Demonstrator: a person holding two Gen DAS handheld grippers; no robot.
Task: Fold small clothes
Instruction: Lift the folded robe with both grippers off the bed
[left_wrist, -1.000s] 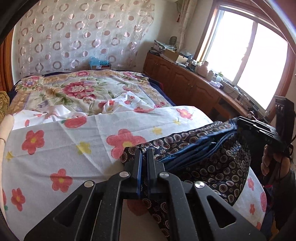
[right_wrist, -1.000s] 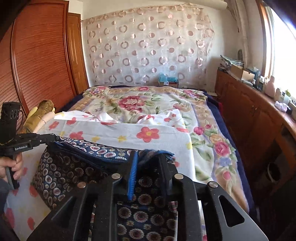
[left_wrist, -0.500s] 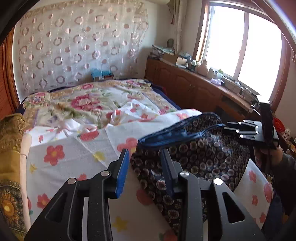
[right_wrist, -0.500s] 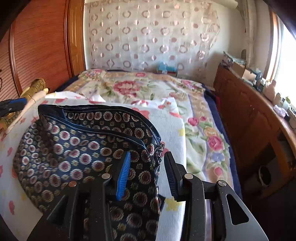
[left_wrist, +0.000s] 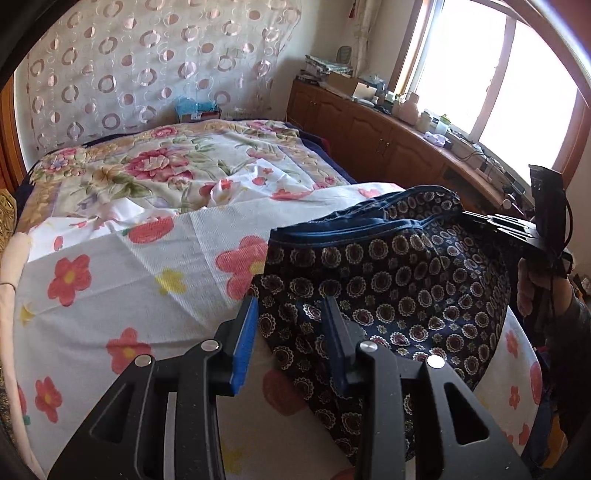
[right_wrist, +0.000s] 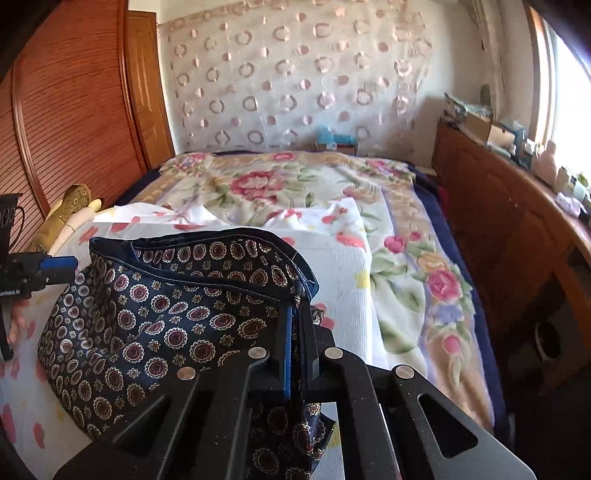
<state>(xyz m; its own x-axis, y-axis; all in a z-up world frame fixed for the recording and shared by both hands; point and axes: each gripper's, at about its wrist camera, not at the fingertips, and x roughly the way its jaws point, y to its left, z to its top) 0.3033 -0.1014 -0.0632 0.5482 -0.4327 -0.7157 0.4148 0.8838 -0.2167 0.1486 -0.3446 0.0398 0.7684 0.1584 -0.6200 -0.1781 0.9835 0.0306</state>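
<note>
Between the left gripper's (left_wrist: 290, 341) parted jaws, left wrist view: the near edge of the dark navy garment printed with red-and-cream medallions (left_wrist: 384, 295). Its blue pads stand apart; the left one shows clear of the cloth, and whether the right one touches the cloth I cannot tell. No grip here. The garment lies ahead and to the right of this gripper on the white waffle-weave cloth with red and yellow flowers (left_wrist: 122, 280) spread over the bed. Its blue-piped hem is raised and sagging toward the far right, where the right gripper (left_wrist: 495, 223) meets it.

Right wrist view: right gripper (right_wrist: 297, 325) has just been closing, and its jaws are now pinched on the garment's (right_wrist: 155, 325) right-hand edge, just under the hem corner; fabric hangs below the fingers. The rest of the garment bellies out to the left. The left gripper (right_wrist: 55, 264) shows at the far left, just beside the cloth's other end.

Step in hand, as I judge it: re-gripping the garment's two ends for a fold; right end secured, left not yet. Next move calls for the left jaws to close on the near edge, matched in height with the right, before anything is lifted or carried over.
</note>
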